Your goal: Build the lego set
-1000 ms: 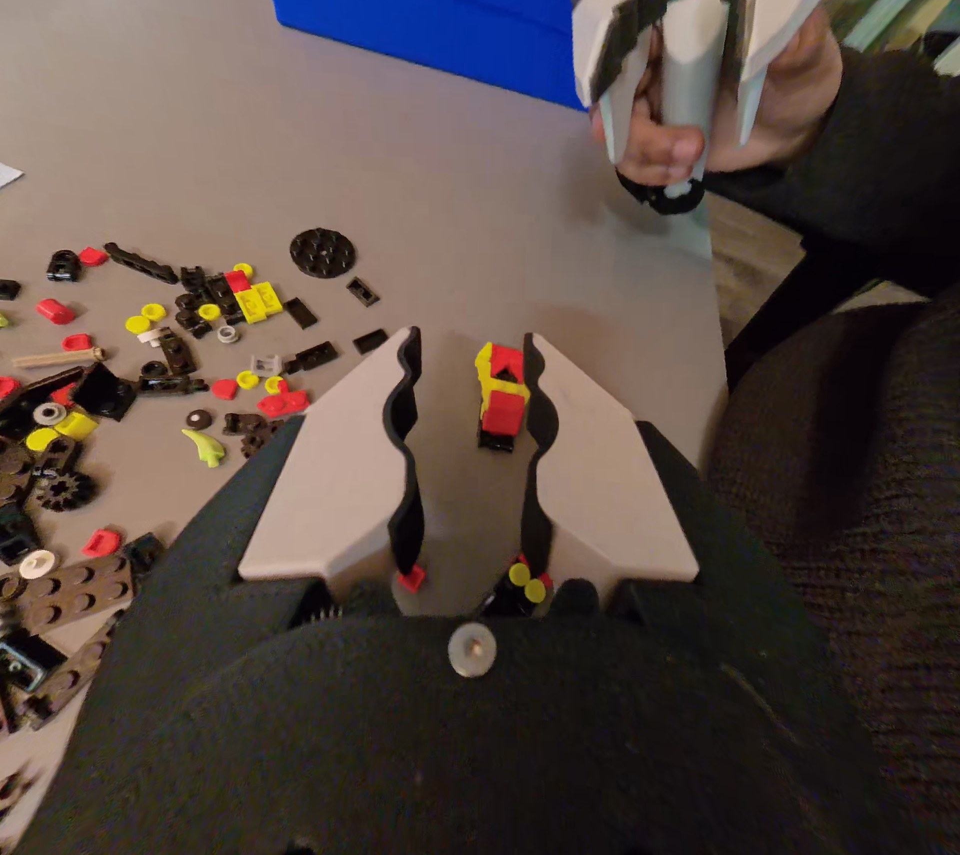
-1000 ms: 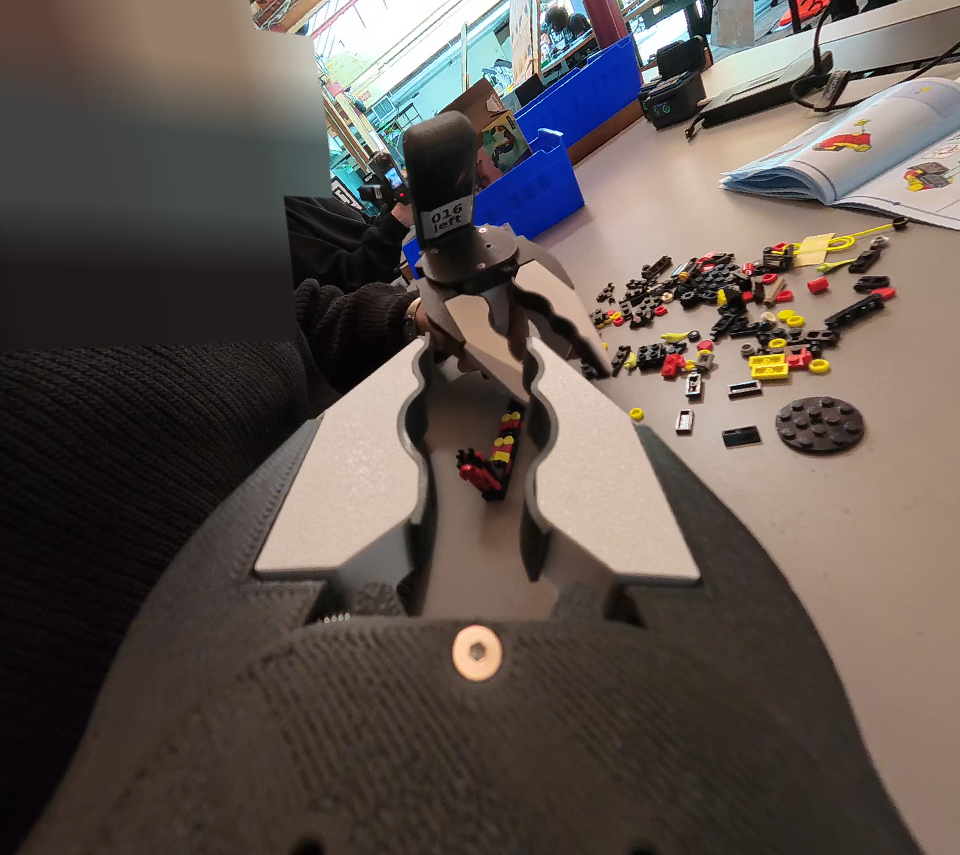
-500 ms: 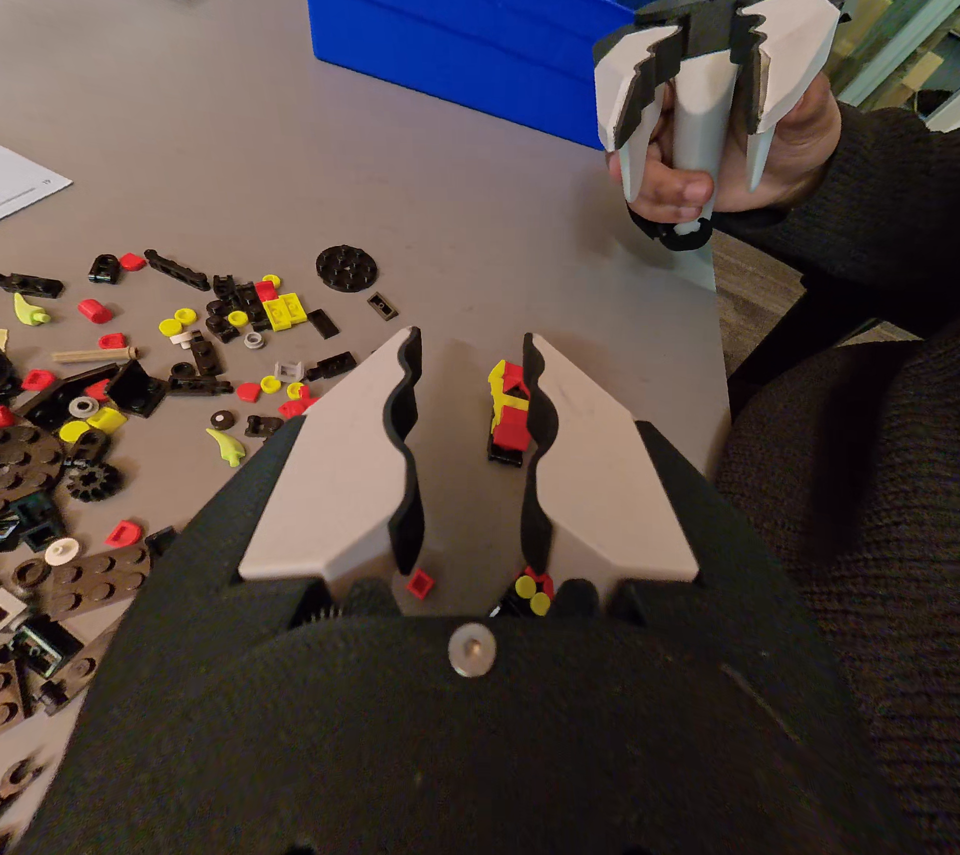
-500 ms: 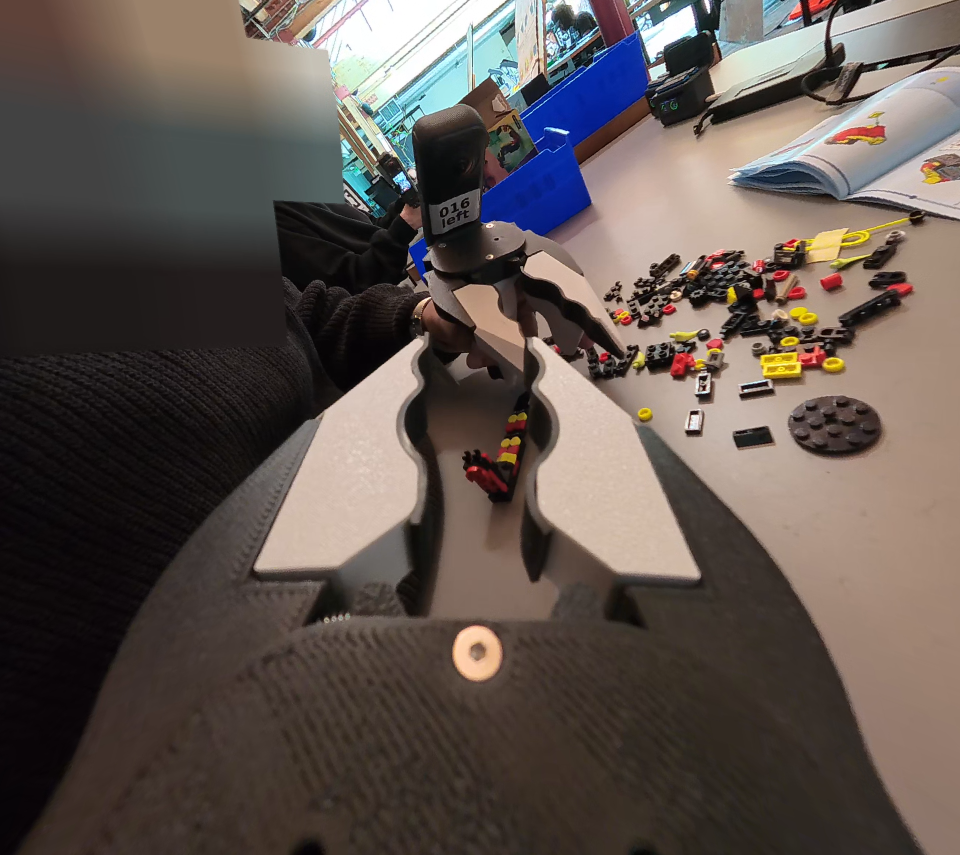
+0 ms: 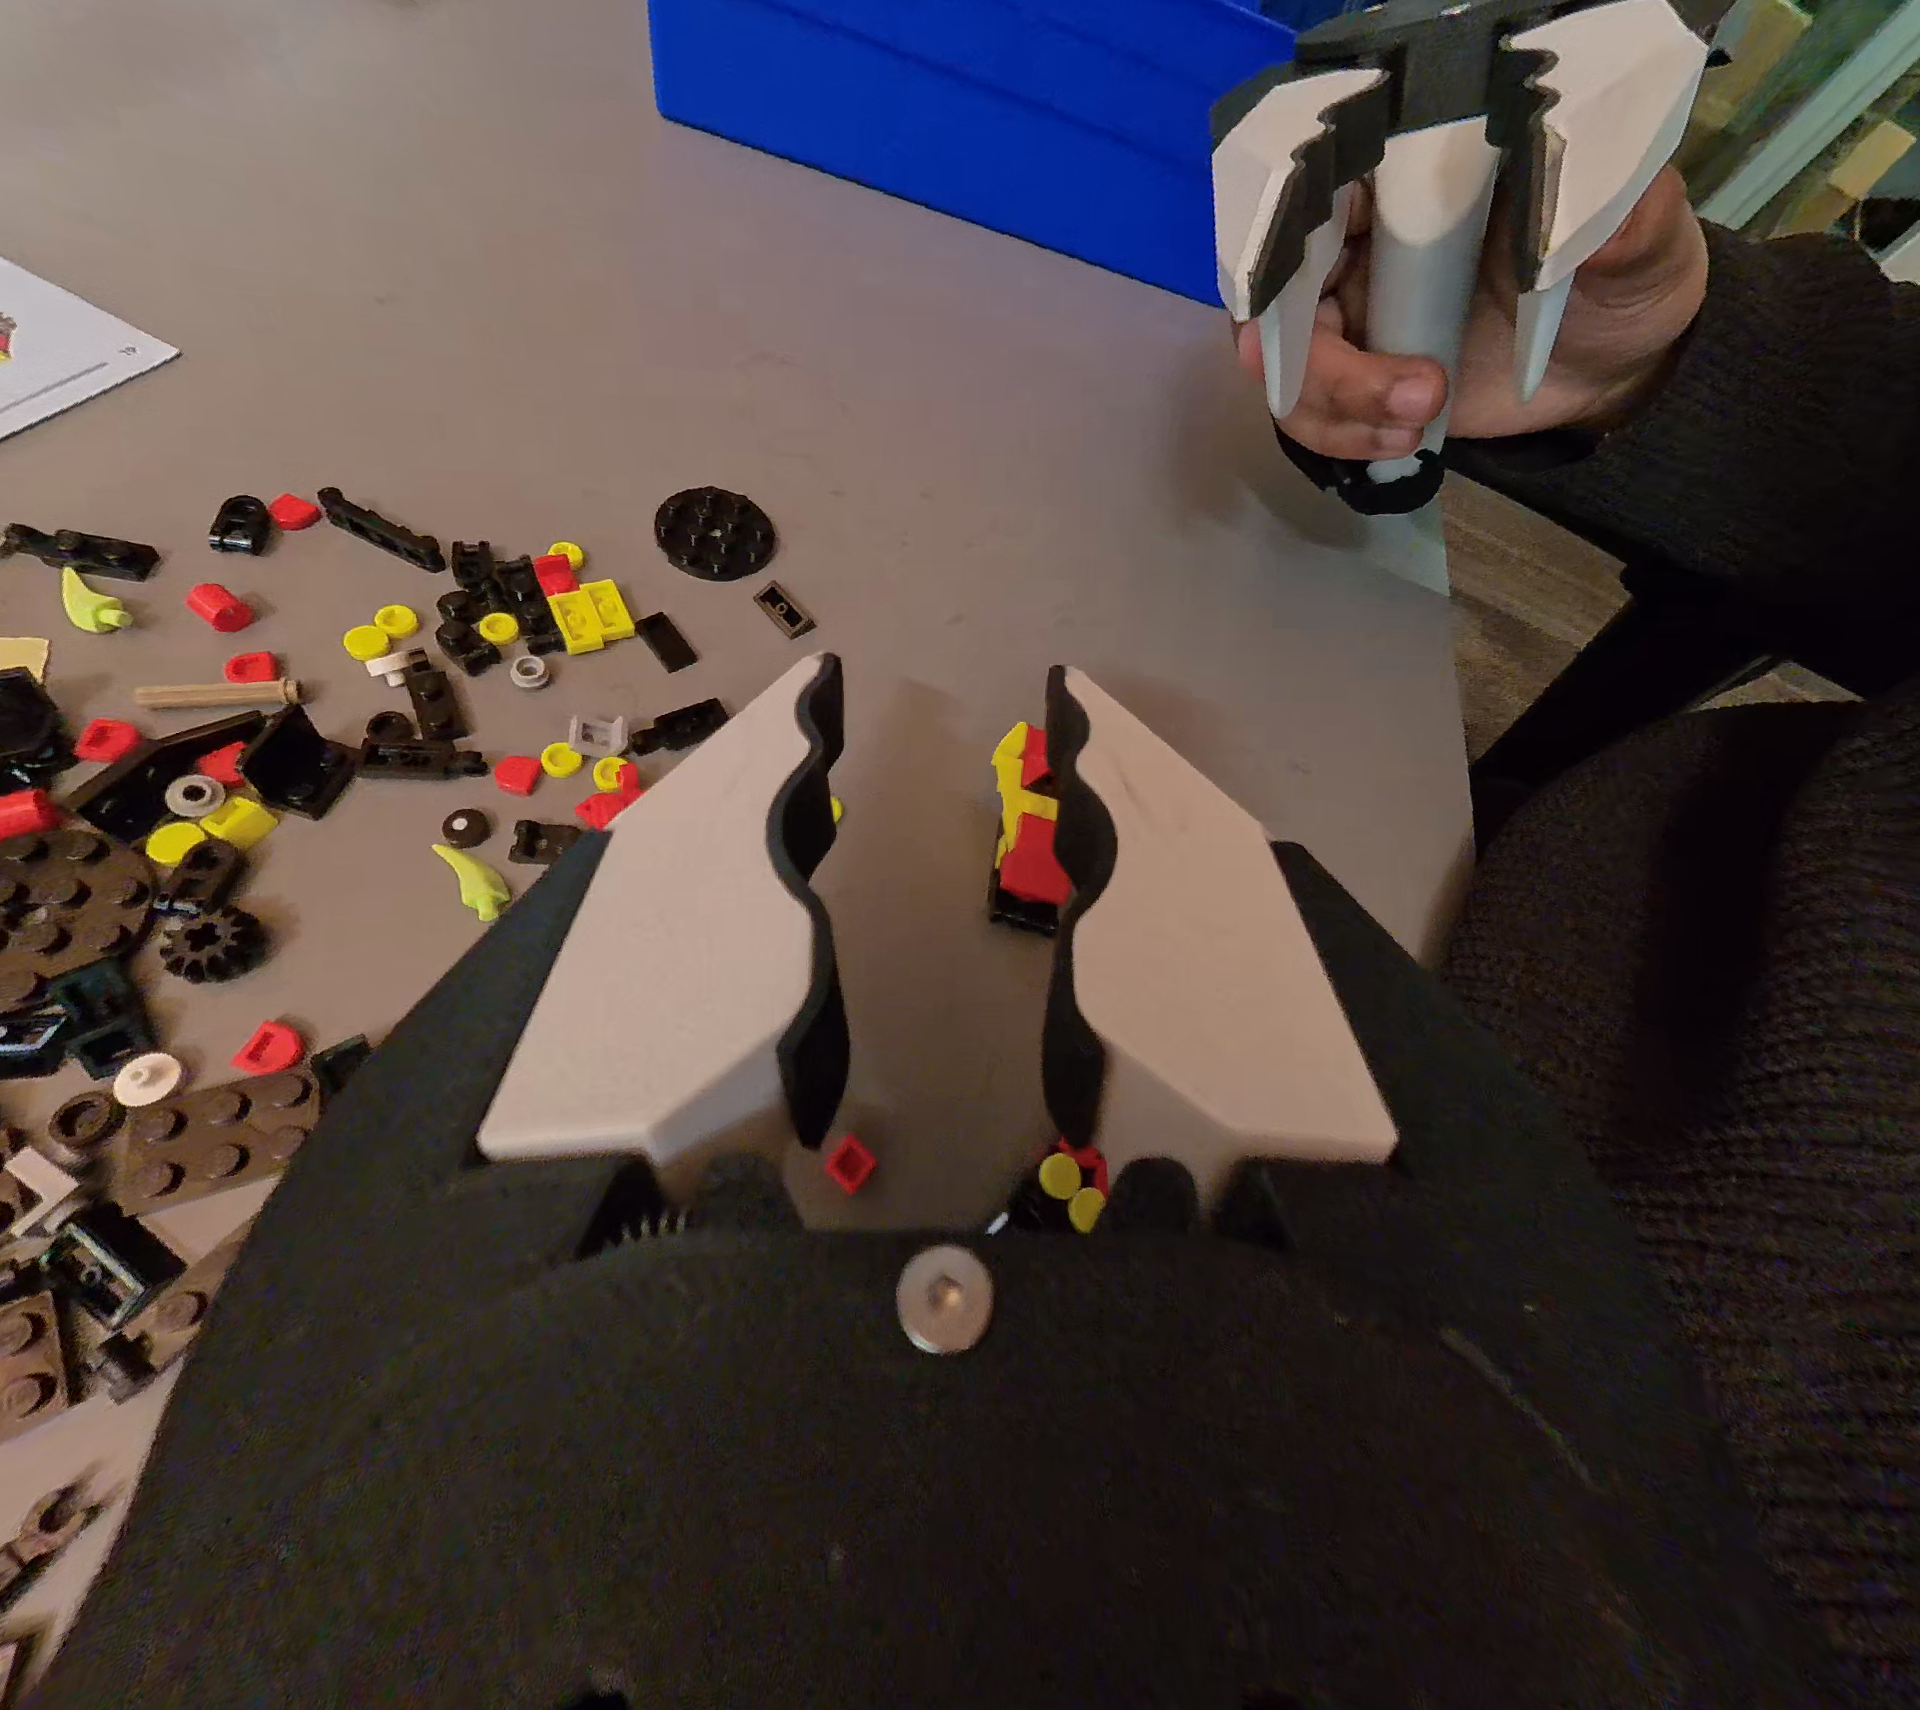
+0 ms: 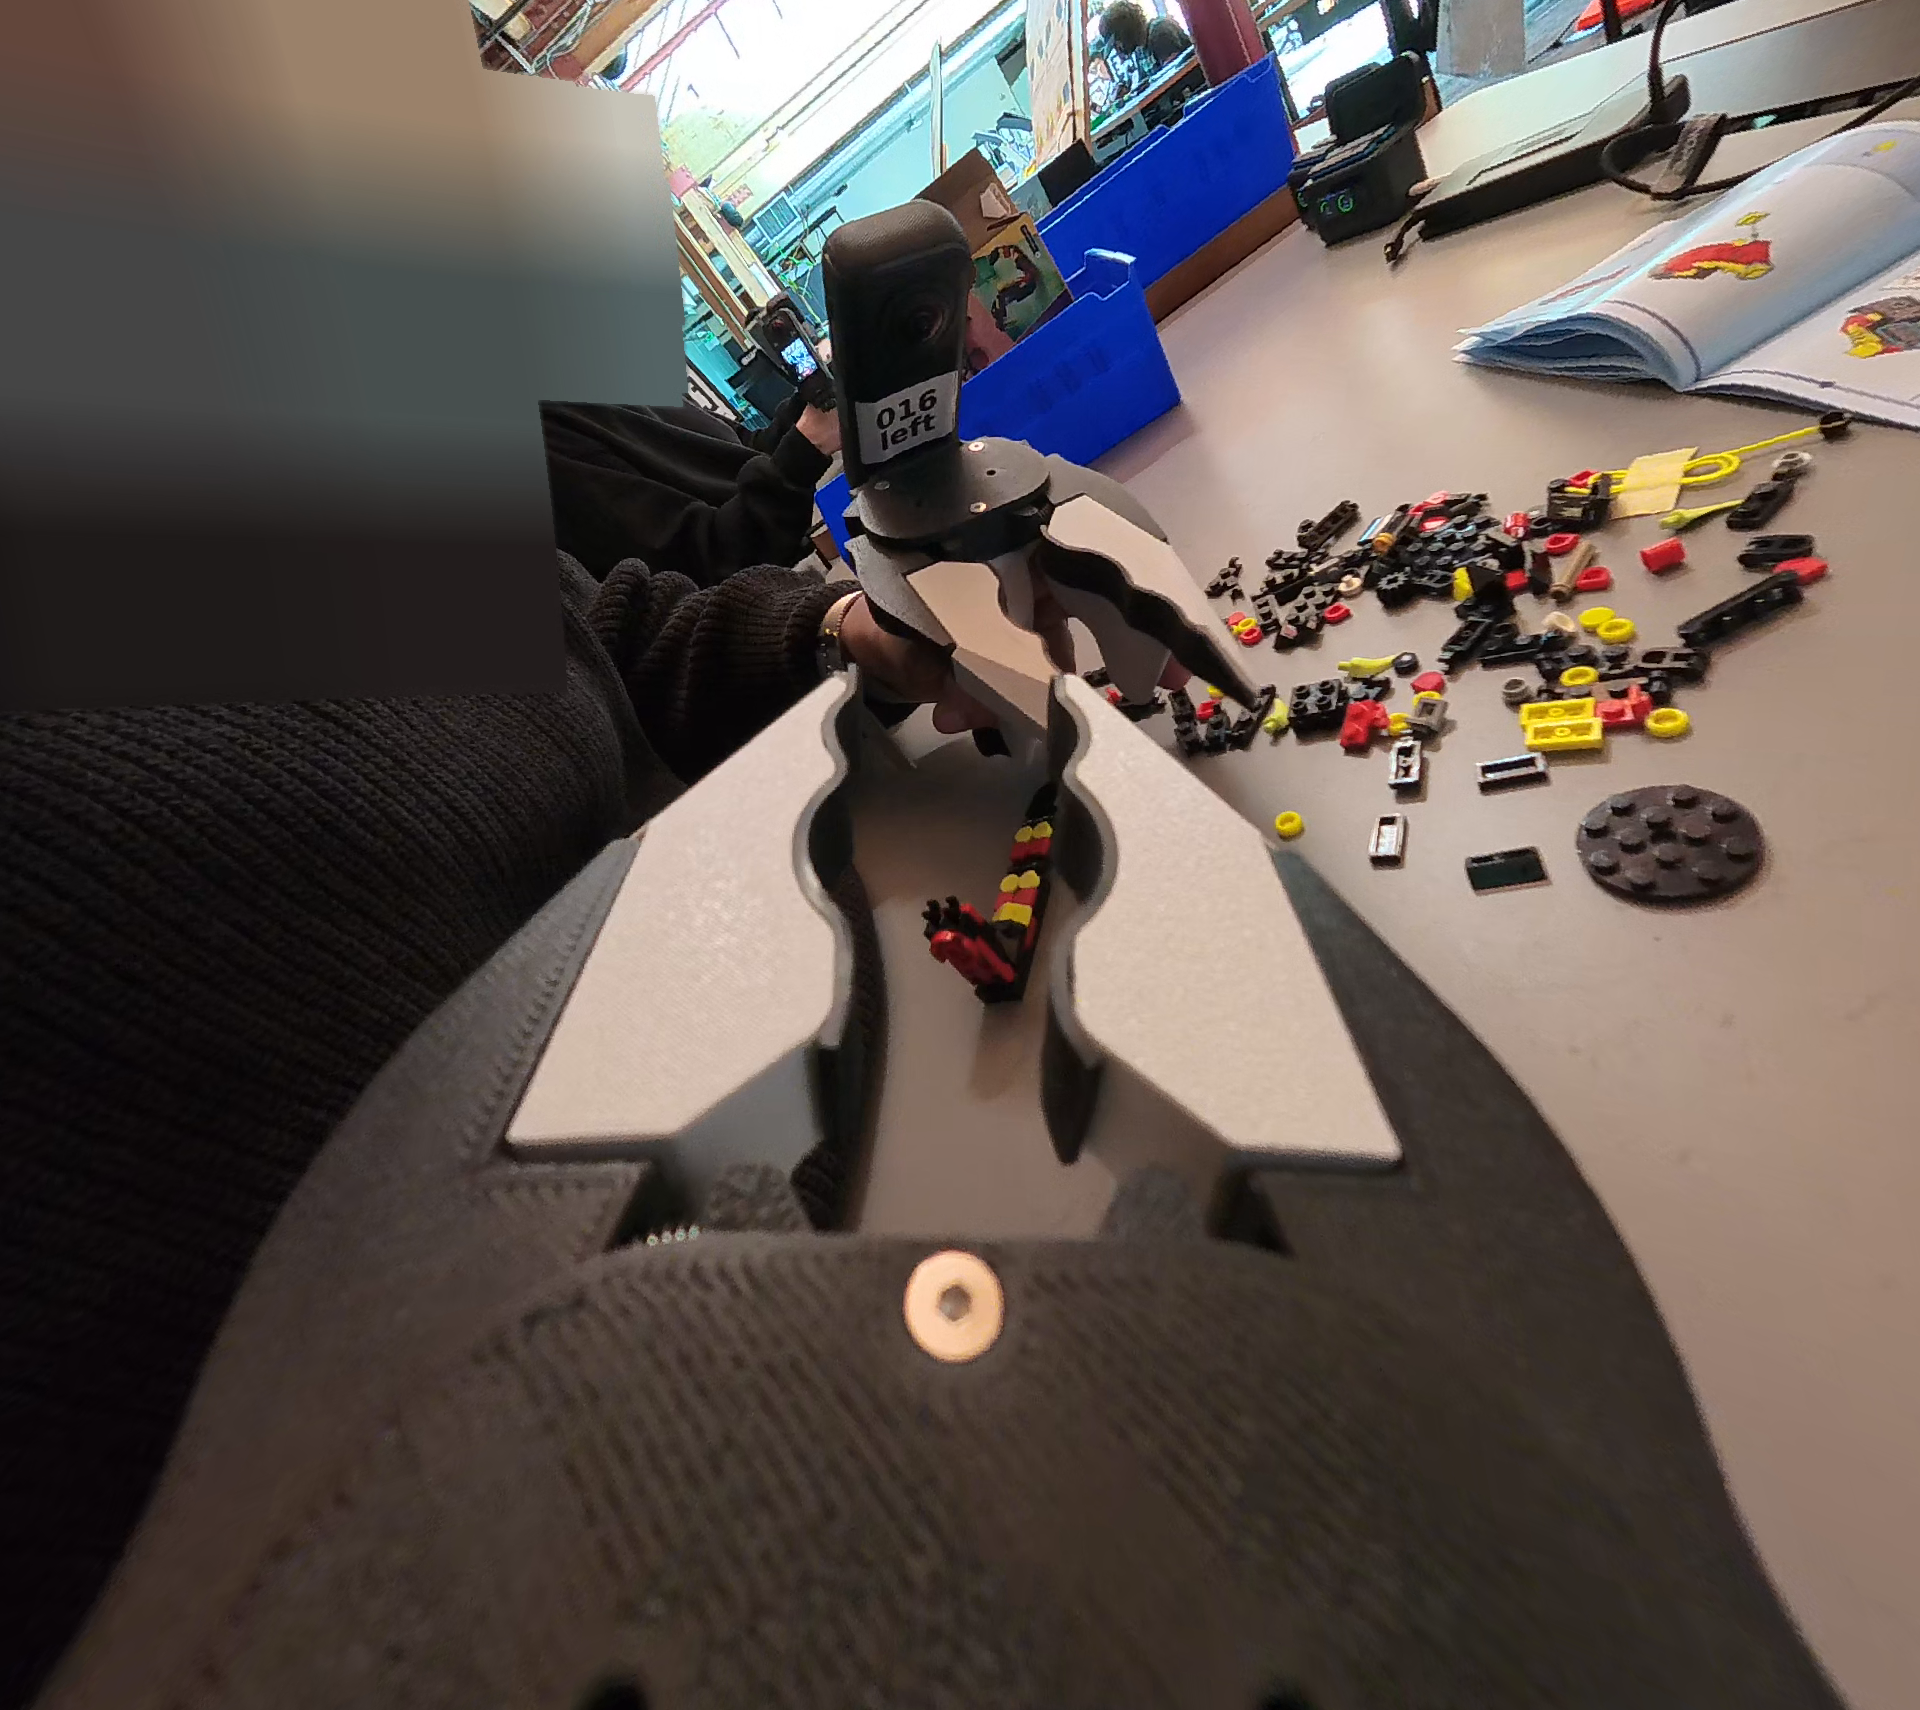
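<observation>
Red-yellow-black build: a small sub-assembly (image 5: pixel 1023 839) is seen lying on the grey table (image 5: pixel 935 372), long and narrow, studs showing along its side.
Place: it is framed between the fingers of both claws, apart from the loose pieces (image 5: pixel 488 621) spread beside it.
Handling: judged light, stiff and slick; its press-fit joints are likely to pop under a hard squeeze, so the long flat sides are best pinched mid-length.
Left gripper (image 5: pixel 940 694): spread wide, nothing held.
Right gripper (image 6: pixel 951 704): spread wide, nothing held.
</observation>
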`<state>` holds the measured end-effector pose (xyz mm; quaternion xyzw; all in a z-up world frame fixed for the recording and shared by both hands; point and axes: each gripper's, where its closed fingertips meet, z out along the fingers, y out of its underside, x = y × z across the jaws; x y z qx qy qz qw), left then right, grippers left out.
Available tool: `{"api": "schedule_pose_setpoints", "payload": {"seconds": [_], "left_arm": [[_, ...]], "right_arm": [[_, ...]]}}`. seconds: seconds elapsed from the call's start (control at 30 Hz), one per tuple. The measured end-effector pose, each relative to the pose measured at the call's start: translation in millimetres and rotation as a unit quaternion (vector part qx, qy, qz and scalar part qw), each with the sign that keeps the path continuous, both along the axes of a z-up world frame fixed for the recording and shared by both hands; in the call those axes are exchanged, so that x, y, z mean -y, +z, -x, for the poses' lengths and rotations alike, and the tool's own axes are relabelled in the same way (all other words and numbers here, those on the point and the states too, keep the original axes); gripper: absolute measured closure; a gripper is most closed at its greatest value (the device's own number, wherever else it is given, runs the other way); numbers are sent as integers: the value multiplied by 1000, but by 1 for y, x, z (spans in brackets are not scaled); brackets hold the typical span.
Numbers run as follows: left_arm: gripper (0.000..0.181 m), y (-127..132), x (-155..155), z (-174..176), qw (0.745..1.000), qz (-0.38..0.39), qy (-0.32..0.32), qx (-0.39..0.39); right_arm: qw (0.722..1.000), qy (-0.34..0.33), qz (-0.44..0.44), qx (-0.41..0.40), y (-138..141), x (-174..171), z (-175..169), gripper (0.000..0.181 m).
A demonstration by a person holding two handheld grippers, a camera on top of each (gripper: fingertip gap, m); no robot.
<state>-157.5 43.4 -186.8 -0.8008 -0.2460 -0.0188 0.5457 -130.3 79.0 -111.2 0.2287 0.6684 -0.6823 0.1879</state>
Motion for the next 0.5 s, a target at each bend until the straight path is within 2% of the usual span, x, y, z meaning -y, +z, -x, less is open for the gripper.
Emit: {"api": "schedule_pose_setpoints", "payload": {"seconds": [0.13, 0.2, 0.3, 0.4, 0.5], "left_arm": [[145, 0, 5, 9, 1000, -1, 23, 8], [145, 2, 13, 26, 998, 3, 61, 0], [137, 8, 29, 68, 990, 25, 138, -23], [120, 11, 45, 129, 973, 95, 202, -57], [113, 3, 48, 189, 960, 142, 235, -49]], "right_arm": [[1000, -2, -2, 0, -1, 0, 1, 149], [1000, -6, -8, -4, -2, -1, 2, 148], [1000, -9, -24, -10, -7, -1, 4, 148], [1000, -6, -22, -12, -5, 0, 4, 148], [1000, 4, -8, -11, 1, 2, 3, 148]]}}
